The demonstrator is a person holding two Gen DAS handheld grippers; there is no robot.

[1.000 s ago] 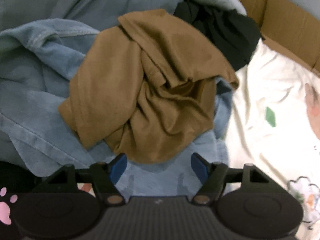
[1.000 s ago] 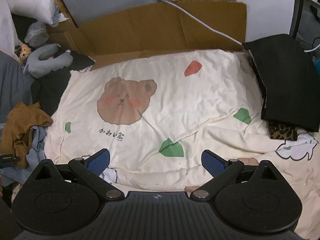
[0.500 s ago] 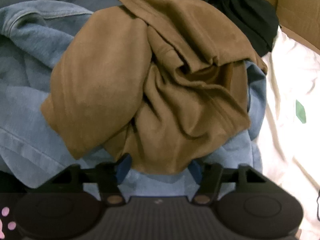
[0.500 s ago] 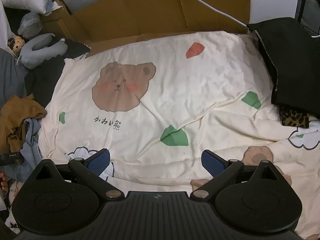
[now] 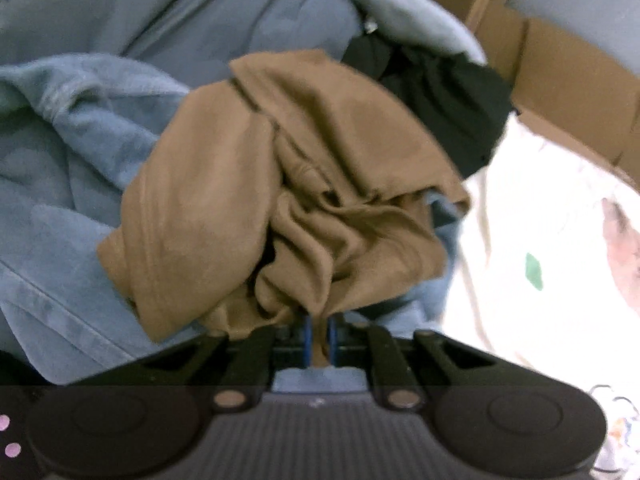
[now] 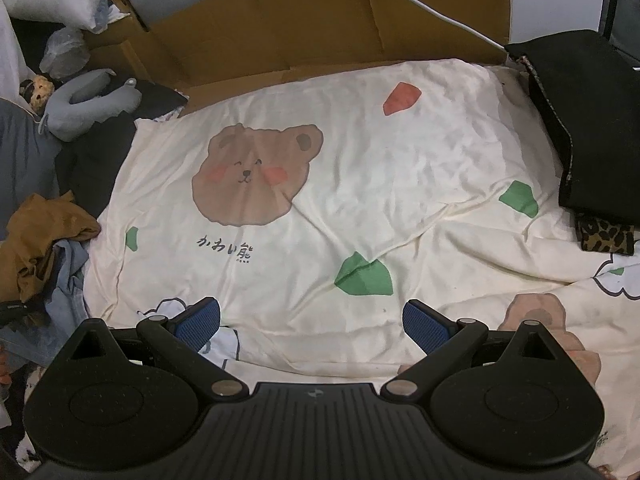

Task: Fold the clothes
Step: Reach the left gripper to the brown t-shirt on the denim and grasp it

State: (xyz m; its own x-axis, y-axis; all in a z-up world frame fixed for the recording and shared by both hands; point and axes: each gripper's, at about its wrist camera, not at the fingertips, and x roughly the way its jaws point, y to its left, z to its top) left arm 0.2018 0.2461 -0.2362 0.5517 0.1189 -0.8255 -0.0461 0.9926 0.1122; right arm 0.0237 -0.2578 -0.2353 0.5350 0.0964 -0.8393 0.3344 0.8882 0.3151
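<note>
The left gripper (image 5: 319, 340) is closing, its blue pads pinching a fold of the crumpled brown cotton garment (image 5: 280, 200) at six o'clock. That garment lies bunched on light-blue denim clothing (image 5: 72, 184), its long axis running from seven toward one o'clock. The right gripper (image 6: 312, 322) hangs wide open and empty over the cream bear-print bedsheet (image 6: 400, 168).

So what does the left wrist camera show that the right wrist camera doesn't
Only the left wrist view shows the left gripper, its jaws closing on a fold of the brown garment, pads pressing the cloth, with the crumpled piece lying on light blue denim.

Only the right wrist view shows the right gripper open and empty over the bear print on the sheet, plus the folded black cloth and the grey plush.

Both show the brown garment, the cream sheet and the cardboard behind it.
</note>
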